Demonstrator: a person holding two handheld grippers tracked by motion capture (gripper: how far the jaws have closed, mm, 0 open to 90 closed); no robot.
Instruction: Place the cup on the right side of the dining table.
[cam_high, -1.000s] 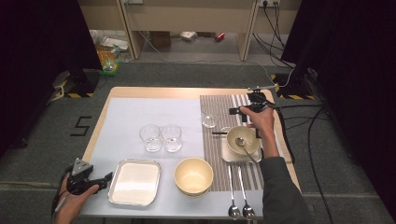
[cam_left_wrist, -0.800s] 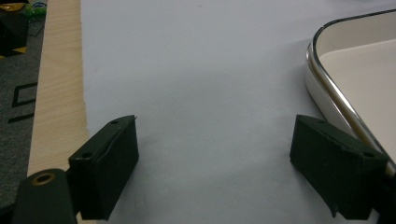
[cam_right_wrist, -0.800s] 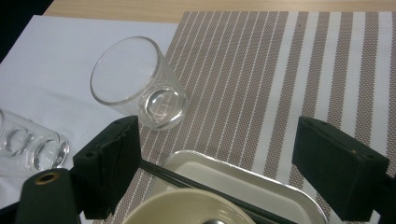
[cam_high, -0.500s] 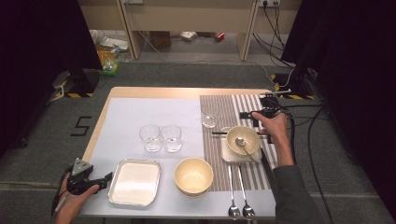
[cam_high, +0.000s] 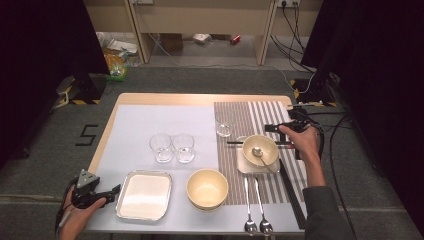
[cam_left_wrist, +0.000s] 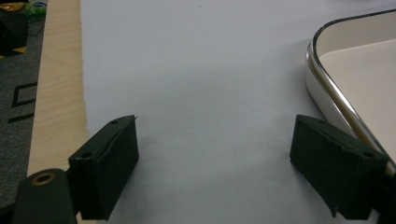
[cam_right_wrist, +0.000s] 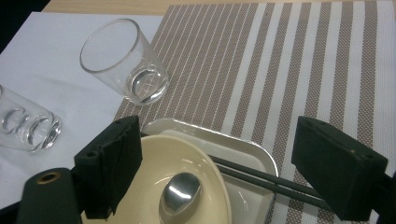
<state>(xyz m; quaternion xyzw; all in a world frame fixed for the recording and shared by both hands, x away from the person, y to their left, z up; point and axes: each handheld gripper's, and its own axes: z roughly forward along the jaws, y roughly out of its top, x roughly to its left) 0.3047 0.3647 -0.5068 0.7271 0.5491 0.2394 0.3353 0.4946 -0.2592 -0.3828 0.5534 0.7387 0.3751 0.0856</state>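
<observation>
My right gripper (cam_high: 274, 134) hangs open at the far right rim of a cream bowl (cam_high: 260, 149) with a metal spoon (cam_high: 256, 151) in it. The bowl rests on a small foil tray (cam_high: 243, 166), and dark chopsticks (cam_high: 235, 143) lie across the tray's far edge. In the right gripper view, the open gripper (cam_right_wrist: 219, 140) straddles the bowl (cam_right_wrist: 187, 182), the spoon (cam_right_wrist: 180, 193), the tray (cam_right_wrist: 243, 149) and the chopsticks (cam_right_wrist: 261, 179). My left gripper (cam_high: 109, 191) (cam_left_wrist: 215, 140) is open and empty, low over the pale mat (cam_left_wrist: 187, 56), just left of a white metal-rimmed tray (cam_high: 144, 195) (cam_left_wrist: 345, 60).
A small glass (cam_high: 224, 130) (cam_right_wrist: 126, 63) stands on the striped placemat (cam_high: 250, 115). Two glasses (cam_high: 161, 147) (cam_high: 183, 147) sit mid-table. A larger cream bowl (cam_high: 207, 188) and two spoons (cam_high: 249, 200) (cam_high: 262, 202) lie near the front edge. A wooden table edge (cam_left_wrist: 56, 93) runs along the left.
My right gripper has shifted a little to the right and toward the near side, from above the placemat's far part to the bowl's far rim. The left gripper has not moved.
</observation>
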